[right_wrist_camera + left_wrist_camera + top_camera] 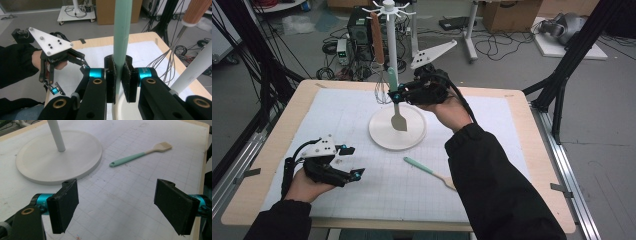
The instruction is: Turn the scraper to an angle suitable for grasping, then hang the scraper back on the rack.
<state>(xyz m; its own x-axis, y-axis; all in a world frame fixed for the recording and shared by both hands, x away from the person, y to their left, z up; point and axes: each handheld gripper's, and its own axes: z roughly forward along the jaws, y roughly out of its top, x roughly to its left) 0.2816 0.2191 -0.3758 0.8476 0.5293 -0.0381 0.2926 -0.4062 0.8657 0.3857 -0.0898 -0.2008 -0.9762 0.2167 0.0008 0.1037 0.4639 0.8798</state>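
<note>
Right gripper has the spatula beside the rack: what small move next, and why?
Probably lift higher toward a hook. The right gripper is shut on the mint-handled spatula, whose blade hangs just over the rack base, well below the hooks.

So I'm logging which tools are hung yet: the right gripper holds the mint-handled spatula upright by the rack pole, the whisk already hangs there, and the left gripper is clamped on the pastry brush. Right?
Not quite: the left gripper holds nothing. The left gripper view shows its jaws open over the mat, with the pastry brush lying apart beyond them. The rest stands: the right gripper clamps the spatula upright, and the whisk hangs on the rack.
</note>
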